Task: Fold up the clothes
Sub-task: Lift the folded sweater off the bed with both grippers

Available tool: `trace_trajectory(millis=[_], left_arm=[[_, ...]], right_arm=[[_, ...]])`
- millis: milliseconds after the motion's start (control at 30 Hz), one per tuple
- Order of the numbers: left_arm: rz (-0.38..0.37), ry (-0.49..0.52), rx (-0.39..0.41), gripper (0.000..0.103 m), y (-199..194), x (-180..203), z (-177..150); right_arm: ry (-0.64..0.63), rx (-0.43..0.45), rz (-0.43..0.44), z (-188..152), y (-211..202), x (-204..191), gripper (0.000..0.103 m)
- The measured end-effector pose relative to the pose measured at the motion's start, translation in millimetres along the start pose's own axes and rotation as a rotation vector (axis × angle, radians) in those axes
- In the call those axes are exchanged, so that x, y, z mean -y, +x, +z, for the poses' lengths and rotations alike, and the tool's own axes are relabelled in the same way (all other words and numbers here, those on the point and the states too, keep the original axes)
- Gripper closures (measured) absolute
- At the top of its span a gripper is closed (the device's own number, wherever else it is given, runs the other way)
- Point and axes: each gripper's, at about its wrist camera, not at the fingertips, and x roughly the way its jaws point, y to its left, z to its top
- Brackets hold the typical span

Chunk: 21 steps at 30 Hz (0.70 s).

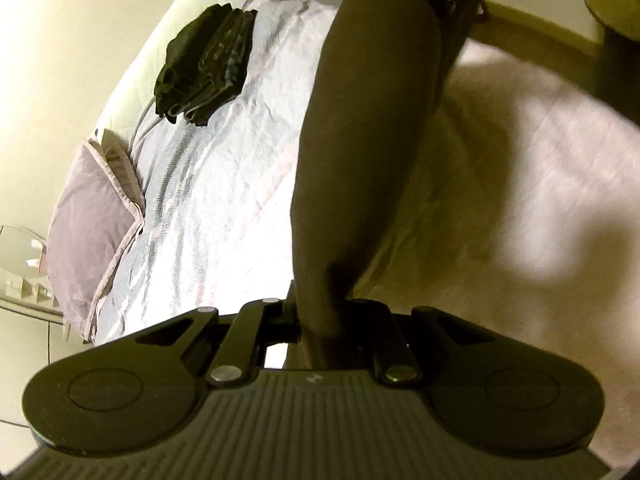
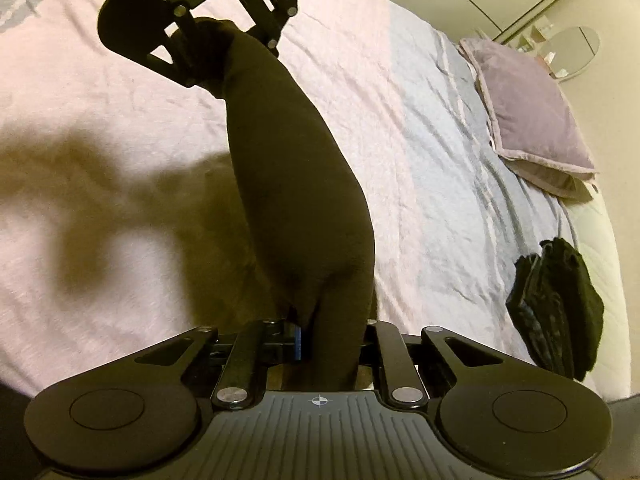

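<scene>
A dark garment hangs stretched in the air above the bed, pulled into a long band between the two grippers. The left gripper has its fingers nearly closed on one end of the cloth. The right gripper has its fingers nearly closed on the other end. In the right wrist view the left gripper shows at the far end of the garment, clamped on it. The garment's shadow falls on the bed's pale cover beneath it. Farther off on the bed lies a stack of folded dark clothes. A lilac pillow lies at the head of the bed, well apart from the garment.
</scene>
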Motion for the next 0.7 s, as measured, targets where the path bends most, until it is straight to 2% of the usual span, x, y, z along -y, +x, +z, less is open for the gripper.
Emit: trace_trajectory(millis=[367,700], left_arm=[[0.039,-0.051,0.012,0.093,-68.5,-2.6,16.9],[0.078,-0.069,0.001,0.093,-100.5,-7.7,24.7]], right_arm=[[-0.029,0.018,-0.053,5.3,-77.7,-17.1,0.09],[-0.038,0.052,-0.093,14.8,-113.7,-16.5,0.09]])
